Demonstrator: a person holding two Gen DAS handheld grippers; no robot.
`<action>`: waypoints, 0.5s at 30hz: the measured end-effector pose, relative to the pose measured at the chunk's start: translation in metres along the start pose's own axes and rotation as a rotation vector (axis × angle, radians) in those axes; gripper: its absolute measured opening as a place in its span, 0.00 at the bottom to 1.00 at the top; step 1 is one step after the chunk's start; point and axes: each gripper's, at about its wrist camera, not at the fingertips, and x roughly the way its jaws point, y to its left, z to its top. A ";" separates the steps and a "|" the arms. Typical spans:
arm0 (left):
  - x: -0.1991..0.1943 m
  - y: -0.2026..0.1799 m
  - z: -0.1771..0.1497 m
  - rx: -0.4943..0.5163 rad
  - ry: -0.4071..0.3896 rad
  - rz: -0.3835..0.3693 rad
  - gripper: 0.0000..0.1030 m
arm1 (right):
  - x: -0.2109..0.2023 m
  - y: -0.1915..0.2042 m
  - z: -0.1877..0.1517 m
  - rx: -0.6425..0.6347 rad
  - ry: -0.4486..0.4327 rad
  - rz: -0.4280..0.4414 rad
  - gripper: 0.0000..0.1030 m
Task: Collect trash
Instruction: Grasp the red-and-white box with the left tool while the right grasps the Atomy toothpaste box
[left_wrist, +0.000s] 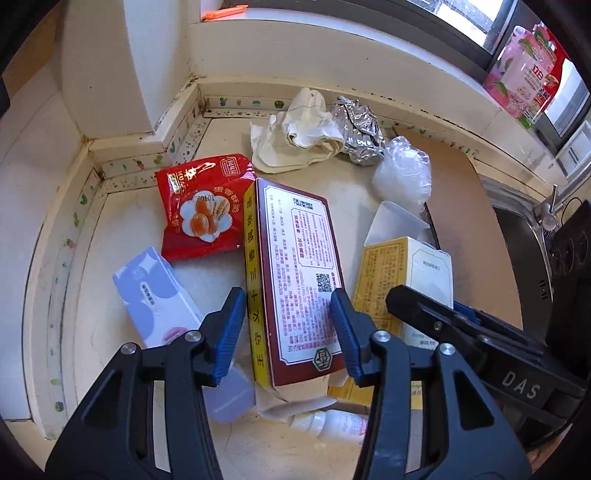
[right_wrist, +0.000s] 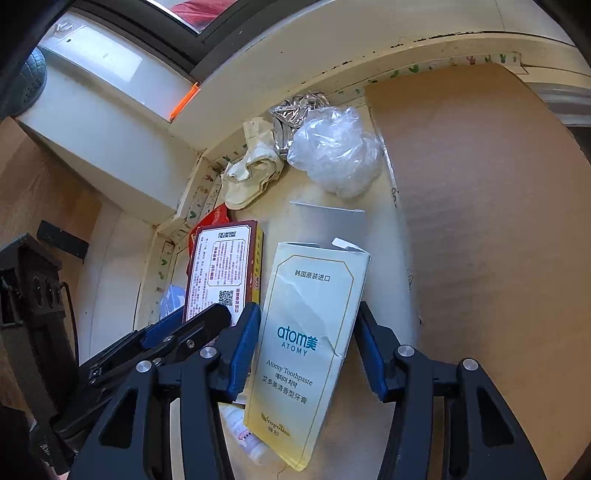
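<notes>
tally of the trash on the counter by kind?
Cardboard boxes: 3 — maroon box, toothpaste box, pale blue box
Wrappers and bags: 3 — red snack packet, foil wrapper, clear plastic bag
Crumpled paper: 1
Small bottle: 1
Total: 8

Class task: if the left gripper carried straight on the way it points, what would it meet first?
Most likely the dark red box, which already lies between the jaws of the left gripper. Whether the pads touch it yet is unclear.
</notes>
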 end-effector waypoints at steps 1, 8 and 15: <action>0.000 0.001 0.000 -0.009 -0.002 -0.006 0.44 | -0.001 0.001 -0.001 -0.002 -0.002 0.002 0.49; -0.014 0.002 -0.004 -0.033 -0.057 -0.009 0.27 | -0.010 -0.003 -0.005 -0.018 -0.012 0.007 0.47; -0.044 -0.009 -0.016 -0.003 -0.111 0.034 0.23 | -0.023 0.012 -0.017 -0.058 -0.030 0.006 0.45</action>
